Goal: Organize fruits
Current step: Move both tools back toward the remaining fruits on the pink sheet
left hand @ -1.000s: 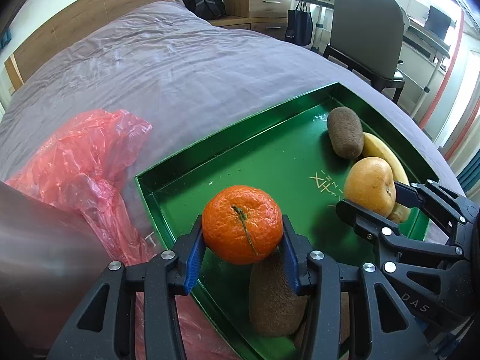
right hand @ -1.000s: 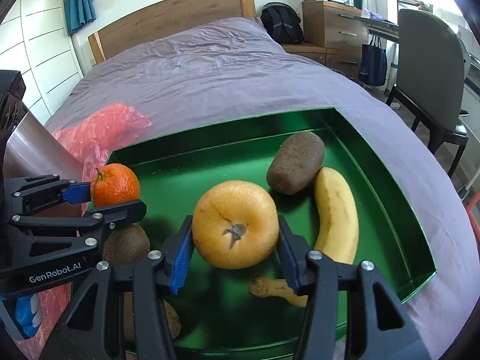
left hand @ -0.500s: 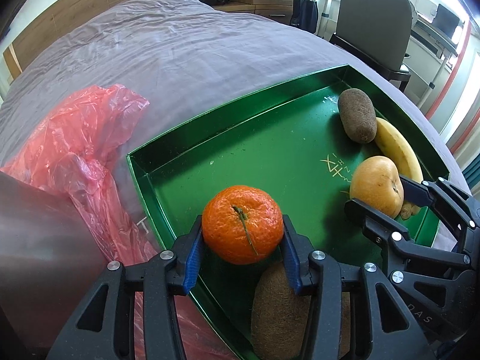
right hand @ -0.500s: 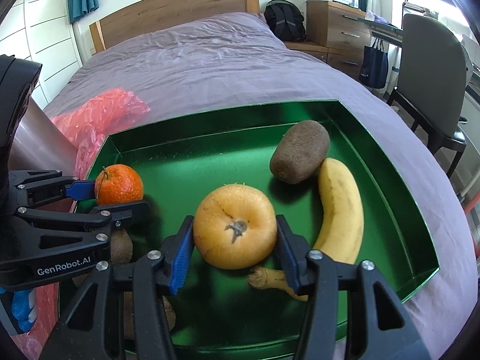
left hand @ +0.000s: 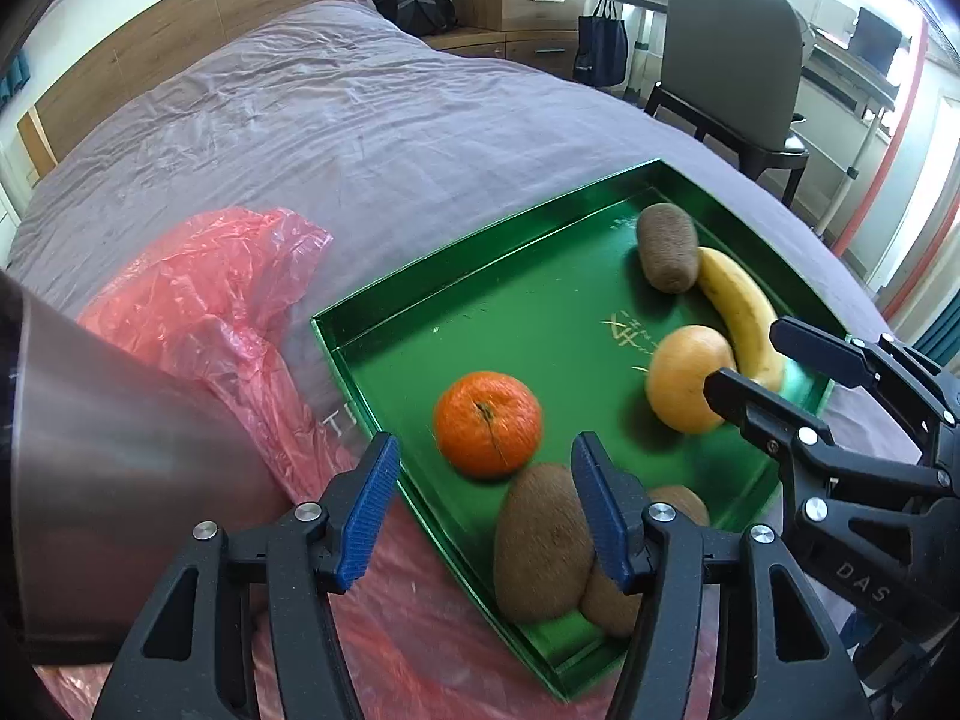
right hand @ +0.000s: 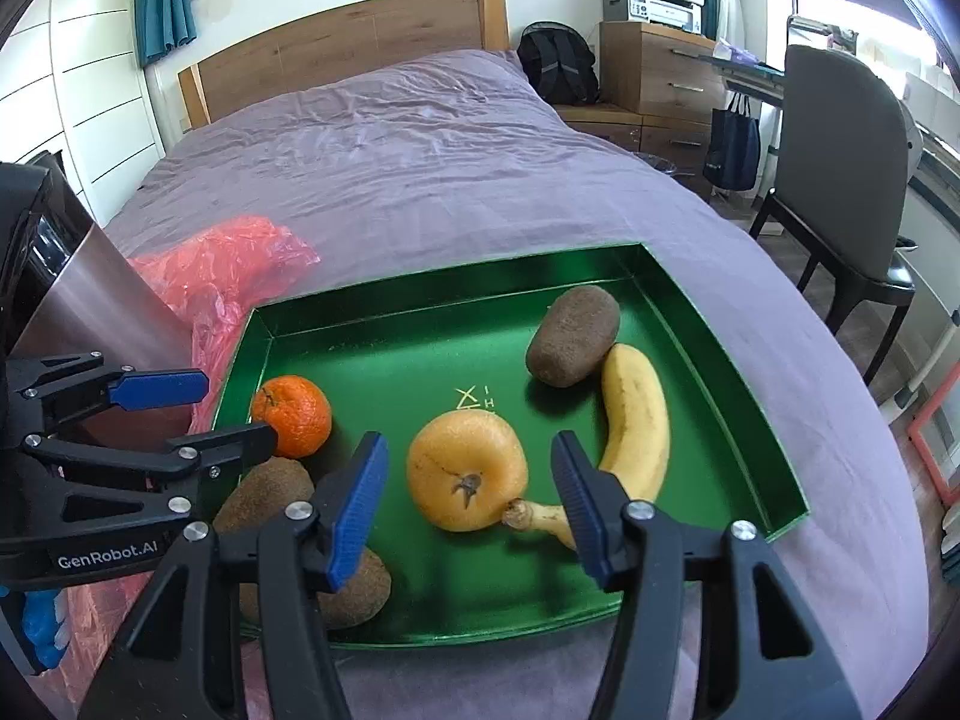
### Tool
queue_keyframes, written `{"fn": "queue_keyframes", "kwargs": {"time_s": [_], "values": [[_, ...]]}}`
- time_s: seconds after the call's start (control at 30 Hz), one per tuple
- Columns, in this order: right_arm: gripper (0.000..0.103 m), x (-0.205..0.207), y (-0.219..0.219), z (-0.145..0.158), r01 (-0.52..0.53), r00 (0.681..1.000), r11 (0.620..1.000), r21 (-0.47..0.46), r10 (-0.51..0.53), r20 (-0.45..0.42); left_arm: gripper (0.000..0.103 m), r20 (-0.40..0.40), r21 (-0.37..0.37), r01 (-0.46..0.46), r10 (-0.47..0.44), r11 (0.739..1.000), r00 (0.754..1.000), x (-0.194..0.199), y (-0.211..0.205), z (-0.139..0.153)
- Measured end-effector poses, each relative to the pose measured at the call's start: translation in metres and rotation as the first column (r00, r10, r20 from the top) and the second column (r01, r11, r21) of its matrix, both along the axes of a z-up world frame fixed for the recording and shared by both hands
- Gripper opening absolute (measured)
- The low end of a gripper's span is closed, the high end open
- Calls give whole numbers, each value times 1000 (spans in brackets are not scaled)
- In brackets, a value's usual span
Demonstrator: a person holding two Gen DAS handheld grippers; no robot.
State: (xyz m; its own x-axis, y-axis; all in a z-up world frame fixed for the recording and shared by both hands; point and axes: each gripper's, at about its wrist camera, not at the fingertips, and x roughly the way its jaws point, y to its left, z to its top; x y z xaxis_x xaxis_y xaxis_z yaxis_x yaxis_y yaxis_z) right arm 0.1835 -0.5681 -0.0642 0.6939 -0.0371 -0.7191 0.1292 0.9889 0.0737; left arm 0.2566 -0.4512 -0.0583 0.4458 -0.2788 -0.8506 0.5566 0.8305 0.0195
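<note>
A green tray (left hand: 420, 300) (right hand: 738, 414) lies on the bed. In it rest an orange tangerine (left hand: 487, 423) (right hand: 292, 416), a yellow-orange round fruit (left hand: 684, 378) (right hand: 467, 470), a banana (left hand: 741, 315) (right hand: 637, 420) and three brown kiwis, one at the far side (left hand: 667, 246) (right hand: 572, 336) and two at the near corner (left hand: 540, 552) (right hand: 264, 495). My left gripper (left hand: 483, 510) (right hand: 180, 414) is open, just behind the tangerine. My right gripper (right hand: 468, 504) (left hand: 774, 360) is open, with the round fruit lying between its fingers.
A crumpled red plastic bag (left hand: 198, 312) (right hand: 222, 264) lies left of the tray. A metal cylinder (left hand: 108, 480) (right hand: 84, 294) stands at the near left. The purple bedsheet (left hand: 300, 114) stretches beyond. A chair (right hand: 840, 180), dresser and backpack stand to the right.
Both grippers have opened and pulled back. The tangerine and the round fruit, held a moment ago, now rest on the tray floor.
</note>
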Motion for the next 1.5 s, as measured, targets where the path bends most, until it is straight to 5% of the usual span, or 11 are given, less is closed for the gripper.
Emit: {"fn": "queue_keyframes", "kwargs": {"time_s": [0.27, 0.4, 0.77, 0.87, 1.5], "values": [[44, -48, 10, 42, 21, 999, 1000, -3, -21, 45, 57, 21, -63, 72, -71, 995, 997, -61, 24, 43], [65, -73, 26, 59, 19, 998, 1000, -1, -19, 66, 65, 64, -71, 100, -96, 992, 993, -93, 42, 62], [86, -133, 82, 84, -26, 993, 999, 29, 22, 112, 78, 111, -74, 62, -54, 995, 992, -157, 115, 87], [101, -145, 98, 87, -51, 992, 998, 31, 47, 119, 79, 109, -71, 29, -21, 997, 994, -168, 138, 86], [103, -178, 206, 79, -235, 968, 972, 19, 233, 93, 85, 116, -79, -255, 263, 964, 958, -183, 303, 61]]}}
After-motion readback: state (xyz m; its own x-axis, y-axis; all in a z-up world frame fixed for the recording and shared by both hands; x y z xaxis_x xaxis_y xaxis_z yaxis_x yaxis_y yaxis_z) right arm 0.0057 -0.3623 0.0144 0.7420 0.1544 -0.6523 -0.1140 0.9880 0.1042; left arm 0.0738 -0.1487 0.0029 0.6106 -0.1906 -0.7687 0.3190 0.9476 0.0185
